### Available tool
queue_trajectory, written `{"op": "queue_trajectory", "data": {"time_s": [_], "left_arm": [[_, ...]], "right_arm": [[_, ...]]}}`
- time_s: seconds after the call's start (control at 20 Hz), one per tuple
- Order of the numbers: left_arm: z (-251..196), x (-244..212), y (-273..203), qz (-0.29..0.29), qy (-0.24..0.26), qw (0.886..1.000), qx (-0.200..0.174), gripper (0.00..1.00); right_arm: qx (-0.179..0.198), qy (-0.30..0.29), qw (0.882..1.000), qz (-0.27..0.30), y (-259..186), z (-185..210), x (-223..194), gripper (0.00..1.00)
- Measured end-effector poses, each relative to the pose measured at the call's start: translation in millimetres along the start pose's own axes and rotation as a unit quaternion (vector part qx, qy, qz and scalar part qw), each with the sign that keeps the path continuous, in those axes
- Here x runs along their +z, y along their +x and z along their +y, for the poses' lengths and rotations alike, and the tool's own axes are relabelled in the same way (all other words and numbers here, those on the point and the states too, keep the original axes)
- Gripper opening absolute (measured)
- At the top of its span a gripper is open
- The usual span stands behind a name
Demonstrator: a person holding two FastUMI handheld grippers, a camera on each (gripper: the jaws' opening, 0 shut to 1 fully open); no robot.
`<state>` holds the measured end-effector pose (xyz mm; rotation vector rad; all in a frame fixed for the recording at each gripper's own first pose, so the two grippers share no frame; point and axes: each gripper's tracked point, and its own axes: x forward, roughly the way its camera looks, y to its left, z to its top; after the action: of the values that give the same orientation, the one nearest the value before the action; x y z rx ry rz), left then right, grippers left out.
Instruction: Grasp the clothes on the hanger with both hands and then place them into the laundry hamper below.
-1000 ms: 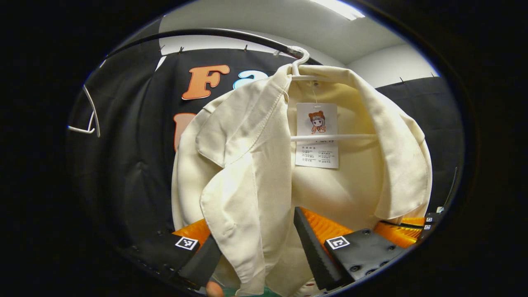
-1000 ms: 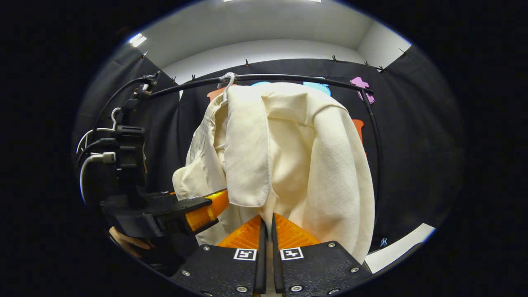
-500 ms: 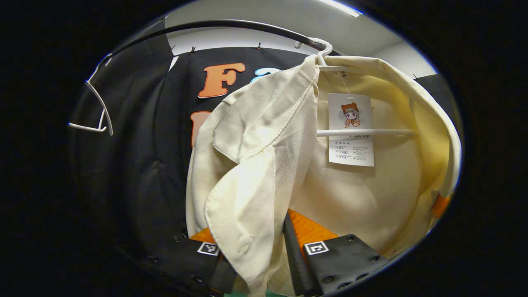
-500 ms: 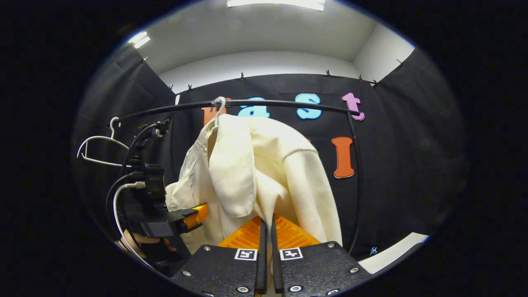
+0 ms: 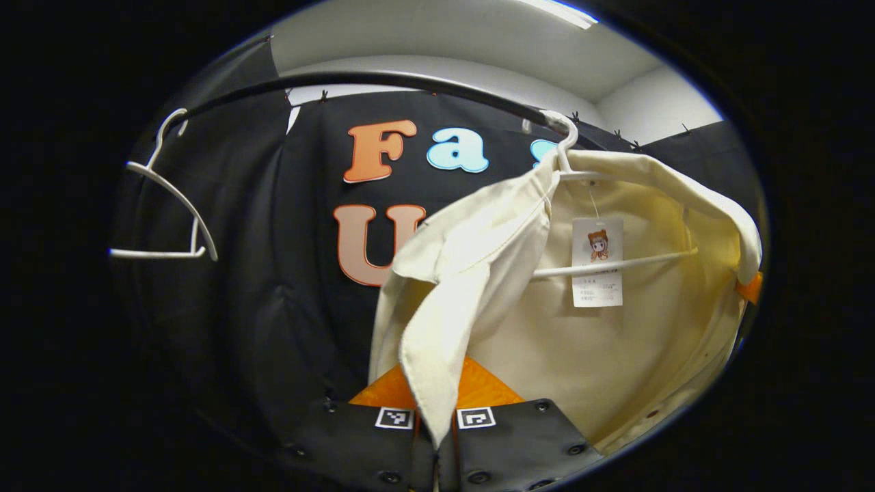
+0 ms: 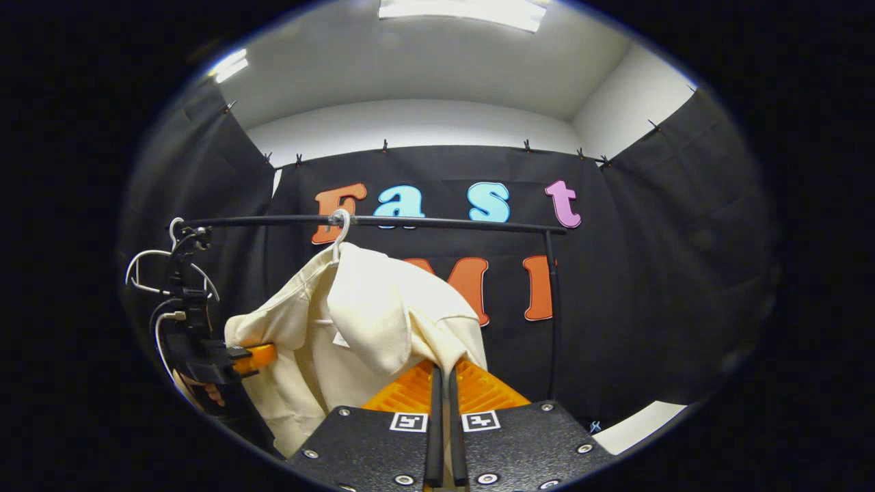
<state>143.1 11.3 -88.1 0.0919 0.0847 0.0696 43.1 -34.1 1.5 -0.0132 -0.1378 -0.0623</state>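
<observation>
Cream garment (image 5: 615,328): hung on white hanger (image 5: 615,266) from black rail (image 5: 410,82), right of frame; front edge is clamped in left gripper (image 5: 435,427), fingers closed. Opposite edge is pinched in right gripper (image 6: 443,383), fingers closed. Paper tag (image 5: 597,263): cartoon figure, print illegible. Spare hanger (image 5: 171,212) is seen at upper left.

Cream shirt (image 5: 615,342) — on white hanger (image 5: 615,266)

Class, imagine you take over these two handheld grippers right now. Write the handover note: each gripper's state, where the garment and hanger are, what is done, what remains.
Left gripper: shut on the cream jacket's front edge.
Right gripper: shut on the jacket's other side.
Jacket hangs on the white hanger, hooked over the black rail; a paper tag dangles inside. An empty hanger hangs farther along.
Done: both grasps.
Left: pull the jacket off, lower it into the hamper.
</observation>
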Motion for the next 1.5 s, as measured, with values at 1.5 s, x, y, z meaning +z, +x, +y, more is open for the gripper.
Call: {"op": "queue_trajectory", "data": {"time_s": [1.5], "left_arm": [[138,83,19,-0.065,0.027,0.988,0.136,0.1]], "right_arm": [[0.002,0.073,0.996,0.055,122,-71,-56,0.0]]}}
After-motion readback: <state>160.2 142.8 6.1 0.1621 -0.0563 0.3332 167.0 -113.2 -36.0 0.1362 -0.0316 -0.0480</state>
